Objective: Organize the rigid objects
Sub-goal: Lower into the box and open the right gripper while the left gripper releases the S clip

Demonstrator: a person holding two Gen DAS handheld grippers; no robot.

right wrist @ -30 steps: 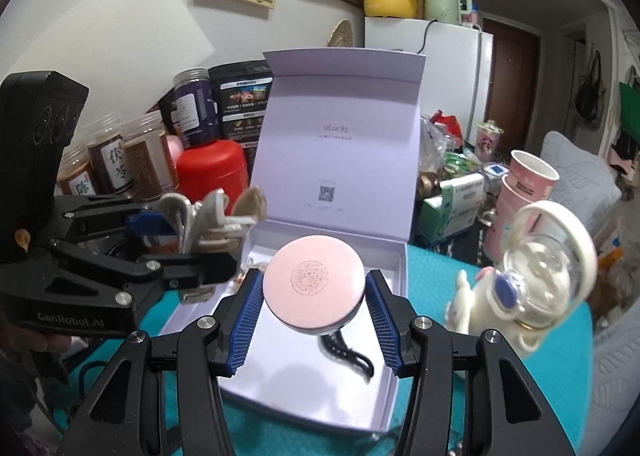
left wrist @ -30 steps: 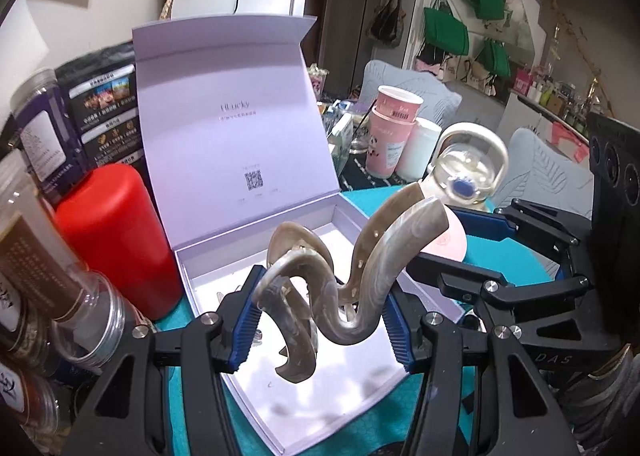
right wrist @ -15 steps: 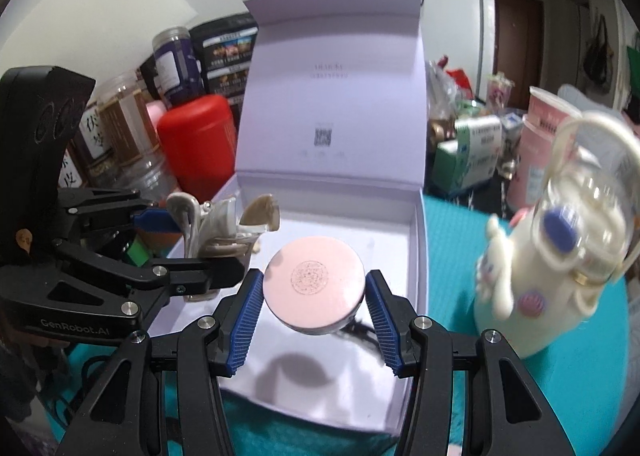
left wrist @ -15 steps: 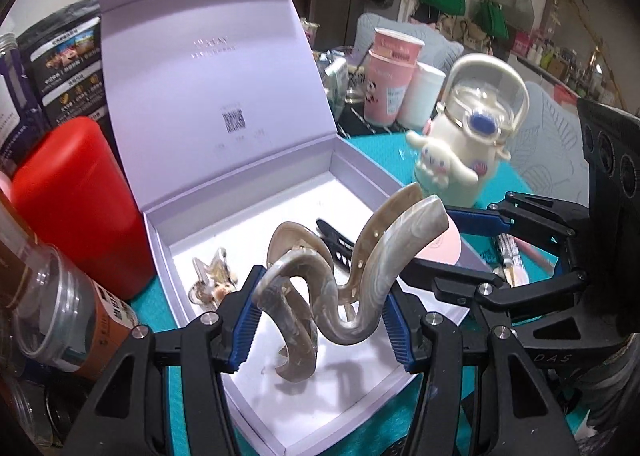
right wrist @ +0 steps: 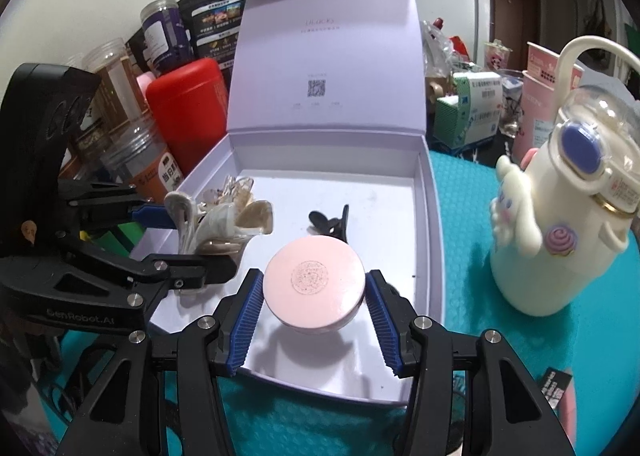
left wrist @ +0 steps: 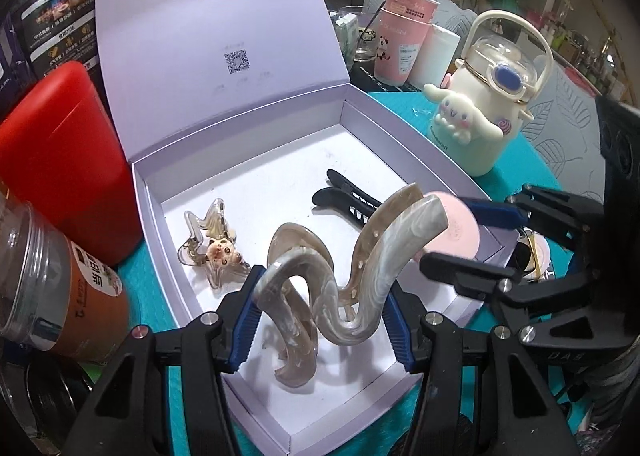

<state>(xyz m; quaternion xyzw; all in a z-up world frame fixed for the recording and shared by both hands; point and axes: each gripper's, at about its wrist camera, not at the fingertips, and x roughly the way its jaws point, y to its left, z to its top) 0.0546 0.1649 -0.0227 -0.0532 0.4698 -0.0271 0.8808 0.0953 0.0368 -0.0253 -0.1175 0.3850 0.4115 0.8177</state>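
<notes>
My left gripper is shut on a wavy marbled beige hair claw, which hangs low over the near part of the open lilac box. My right gripper is shut on a round pink compact, held just above the box floor near its front edge. A clear claw clip with a small figure and a black clip lie inside the box. The left gripper with its claw shows at the left of the right wrist view.
The box lid stands upright behind. A red canister and jars crowd the left side. A cream character bottle and pink cups stand to the right on the teal mat.
Both grippers have sunk toward the box and tipped further down, each still holding its object. The box floor and the clips in it have come into fuller view.
</notes>
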